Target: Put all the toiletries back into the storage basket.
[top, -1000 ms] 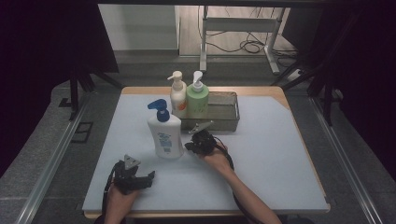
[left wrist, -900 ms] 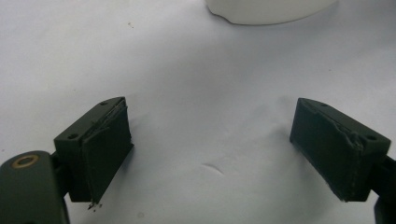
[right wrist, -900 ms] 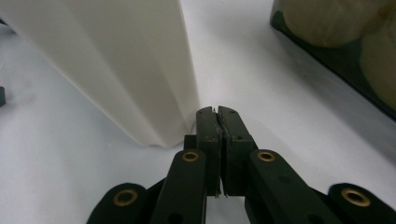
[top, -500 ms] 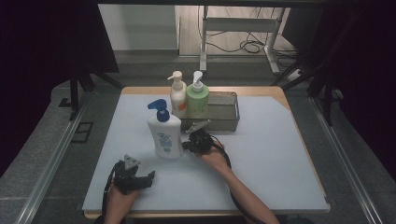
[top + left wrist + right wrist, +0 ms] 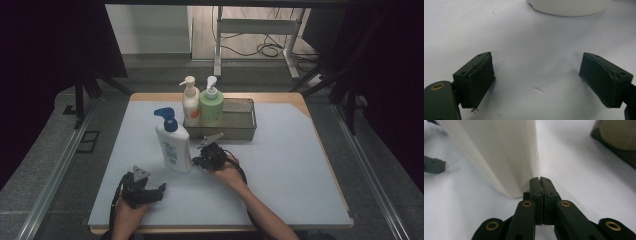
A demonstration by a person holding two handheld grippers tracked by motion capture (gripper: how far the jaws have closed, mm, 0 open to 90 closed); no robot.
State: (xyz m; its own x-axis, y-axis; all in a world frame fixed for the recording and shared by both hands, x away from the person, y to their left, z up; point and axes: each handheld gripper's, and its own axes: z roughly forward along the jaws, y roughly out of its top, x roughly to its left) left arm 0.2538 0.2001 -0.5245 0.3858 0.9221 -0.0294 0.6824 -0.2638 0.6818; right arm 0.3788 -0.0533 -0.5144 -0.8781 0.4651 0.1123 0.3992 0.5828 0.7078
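A white pump bottle with a blue pump (image 5: 172, 144) stands upright on the pale mat near the middle of the table. My right gripper (image 5: 198, 161) sits at its right lower side, shut, its tips against or very near the bottle wall (image 5: 499, 152); the pads (image 5: 540, 185) meet with nothing between them. My left gripper (image 5: 159, 190) rests low near the table's front left, jaws open wide over bare mat, with the bottle's white base (image 5: 569, 6) farther off beyond the pads (image 5: 481, 80).
A grey metal basket (image 5: 239, 125) stands behind the bottle, holding a cream pump bottle (image 5: 190, 102) and a green pump bottle (image 5: 211, 106) at its left end. The mat (image 5: 295, 165) lies open to the right. Rails run beside the table.
The right gripper has edged a little left, closer to the white bottle. The left gripper and the bottles have stayed put.
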